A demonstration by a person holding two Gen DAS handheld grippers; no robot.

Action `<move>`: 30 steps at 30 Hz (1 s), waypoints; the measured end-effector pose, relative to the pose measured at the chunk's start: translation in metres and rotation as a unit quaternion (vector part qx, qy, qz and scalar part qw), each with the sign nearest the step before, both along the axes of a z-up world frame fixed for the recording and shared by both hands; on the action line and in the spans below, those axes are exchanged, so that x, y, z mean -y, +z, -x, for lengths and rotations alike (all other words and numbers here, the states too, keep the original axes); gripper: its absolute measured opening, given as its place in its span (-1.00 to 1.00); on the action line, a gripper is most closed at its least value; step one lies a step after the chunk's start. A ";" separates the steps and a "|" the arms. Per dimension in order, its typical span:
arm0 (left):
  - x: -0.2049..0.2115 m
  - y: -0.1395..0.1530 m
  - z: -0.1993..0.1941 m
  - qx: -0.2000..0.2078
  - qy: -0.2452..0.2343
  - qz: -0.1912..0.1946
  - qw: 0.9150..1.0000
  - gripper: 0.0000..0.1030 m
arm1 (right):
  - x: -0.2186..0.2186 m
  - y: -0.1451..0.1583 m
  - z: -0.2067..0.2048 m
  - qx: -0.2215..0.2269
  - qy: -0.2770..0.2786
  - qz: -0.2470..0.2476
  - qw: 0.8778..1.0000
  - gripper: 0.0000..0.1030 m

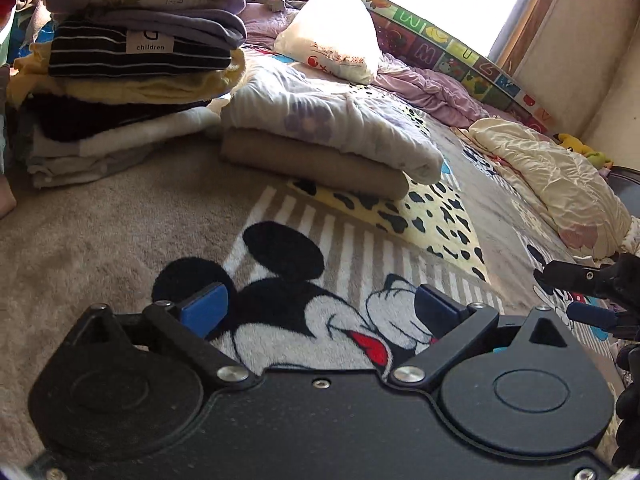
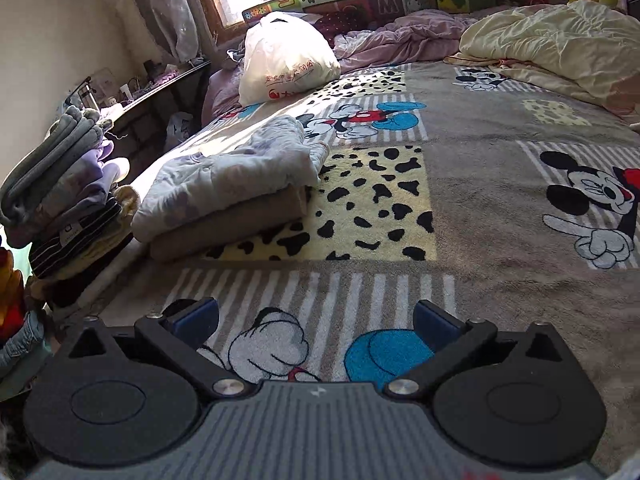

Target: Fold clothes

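Left gripper: jaws spread wide, blue pads apart, nothing between them; it hangs over the cartoon-print blanket. Right gripper: likewise released and empty, over the same blanket. In the left wrist view the right gripper shows only partly at the right edge; the rest is cut off.

Folded clothes: a low pile at the left, far of both grippers, with a pale floral garment lying on top of a folded tan piece. The floral garment's far end is rumpled, and its exact fold cannot be made out. Just left of this stands a tall stack of folded clothes; its top is cut off in the left wrist view and its lower layers are in shadow.

Far left, a white plastic bag, contents hidden. Far right, a cream quilt, bunched. A lilac cover lies crumpled along the far edge. Window glare washes out detail beyond.
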State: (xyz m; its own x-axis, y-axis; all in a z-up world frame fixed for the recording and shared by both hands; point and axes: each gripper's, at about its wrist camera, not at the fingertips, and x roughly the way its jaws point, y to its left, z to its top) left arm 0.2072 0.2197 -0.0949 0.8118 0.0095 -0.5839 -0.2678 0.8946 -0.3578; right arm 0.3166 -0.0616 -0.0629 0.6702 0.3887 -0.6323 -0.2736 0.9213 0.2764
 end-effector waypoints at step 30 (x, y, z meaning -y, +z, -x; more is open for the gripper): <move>0.193 0.067 0.136 0.000 -0.164 -0.153 0.974 1.00 | 0.128 0.033 0.236 -0.004 -0.122 0.049 0.991 0.99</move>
